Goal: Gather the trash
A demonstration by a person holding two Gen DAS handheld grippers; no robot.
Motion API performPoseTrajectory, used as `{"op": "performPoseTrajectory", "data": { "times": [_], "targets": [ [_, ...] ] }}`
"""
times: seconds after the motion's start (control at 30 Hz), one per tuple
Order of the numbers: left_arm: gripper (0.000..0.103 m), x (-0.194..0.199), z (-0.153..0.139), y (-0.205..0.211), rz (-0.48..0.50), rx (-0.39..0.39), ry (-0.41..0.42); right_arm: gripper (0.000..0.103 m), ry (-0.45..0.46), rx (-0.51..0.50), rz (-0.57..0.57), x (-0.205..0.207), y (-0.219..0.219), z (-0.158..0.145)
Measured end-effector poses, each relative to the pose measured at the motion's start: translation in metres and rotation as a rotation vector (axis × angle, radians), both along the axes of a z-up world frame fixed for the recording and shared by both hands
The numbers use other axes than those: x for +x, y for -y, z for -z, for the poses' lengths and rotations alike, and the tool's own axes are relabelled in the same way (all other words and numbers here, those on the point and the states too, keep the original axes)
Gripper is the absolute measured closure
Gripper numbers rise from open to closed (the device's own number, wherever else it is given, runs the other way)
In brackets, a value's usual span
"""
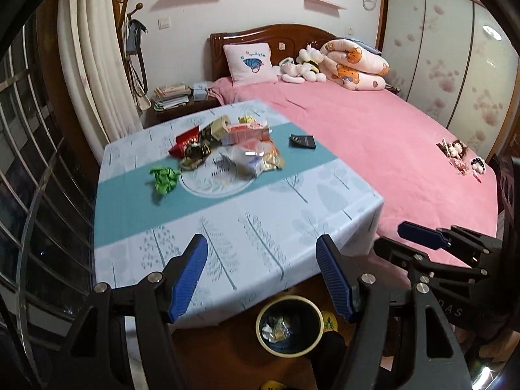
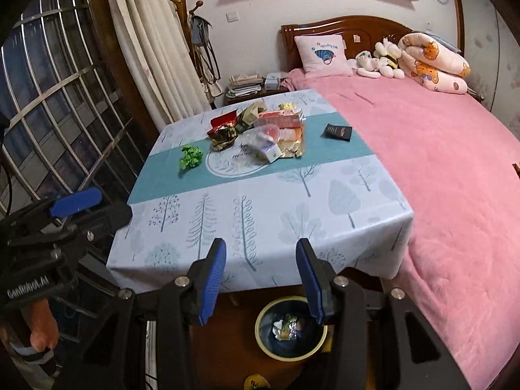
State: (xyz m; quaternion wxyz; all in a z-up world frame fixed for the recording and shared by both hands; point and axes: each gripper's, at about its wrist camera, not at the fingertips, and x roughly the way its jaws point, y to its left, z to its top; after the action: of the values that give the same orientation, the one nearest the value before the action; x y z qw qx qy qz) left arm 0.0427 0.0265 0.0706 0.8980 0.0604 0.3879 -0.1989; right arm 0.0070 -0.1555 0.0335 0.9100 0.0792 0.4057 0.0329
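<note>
A pile of crumpled wrappers and packets (image 1: 227, 143) (image 2: 260, 130) lies in the middle of the table (image 1: 260, 227) (image 2: 292, 201), which has a tree-print cloth. A green crumpled wrapper (image 1: 164, 178) (image 2: 191, 157) sits apart on its left, and a black packet (image 1: 302, 142) (image 2: 338, 132) on its right. On the floor below the near table edge stands a round bin (image 1: 289, 325) (image 2: 291, 328) holding a few wrappers. My left gripper (image 1: 261, 240) hangs open and empty above the near edge. My right gripper (image 2: 261, 243) is open and empty beside it.
A pink bed (image 1: 373, 149) (image 2: 438, 162) with a pillow, soft toys and a rolled quilt runs along the table's right side. A nightstand with books (image 1: 172, 97) (image 2: 245, 84) stands behind the table. A barred window (image 1: 39, 162) and a curtain (image 1: 94, 65) fill the left.
</note>
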Motion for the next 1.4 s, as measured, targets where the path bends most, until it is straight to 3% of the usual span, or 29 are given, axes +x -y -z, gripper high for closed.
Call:
{"op": "performPoseTrajectory", "data": {
  "times": [0.33,0.57,0.8,1.0,1.2,1.4],
  "targets": [
    [0.030,0.042,-0.025,0.022,0.020,0.043,0.049,0.058,0.012,0.002,0.003,0.024,0.024,-0.007],
    [0.029,0.113,-0.015,0.061,0.050,0.095,-0.017,0.058,-0.012,0.038,-0.009,0.073,0.053,0.000],
    [0.029,0.208,0.029,0.108,0.074,0.175,-0.157,0.058,-0.055,0.074,-0.028,0.150,0.093,0.022],
    [0.029,0.289,0.095,0.141,0.076,0.300,-0.327,0.058,-0.107,0.097,-0.070,0.224,0.123,0.051],
    [0.029,0.330,0.139,0.152,0.074,0.388,-0.412,0.058,-0.169,0.113,-0.132,0.283,0.137,0.082],
    [0.027,0.358,0.157,0.158,0.056,0.400,-0.463,0.058,-0.207,0.118,-0.181,0.323,0.143,0.101]
  ]
}}
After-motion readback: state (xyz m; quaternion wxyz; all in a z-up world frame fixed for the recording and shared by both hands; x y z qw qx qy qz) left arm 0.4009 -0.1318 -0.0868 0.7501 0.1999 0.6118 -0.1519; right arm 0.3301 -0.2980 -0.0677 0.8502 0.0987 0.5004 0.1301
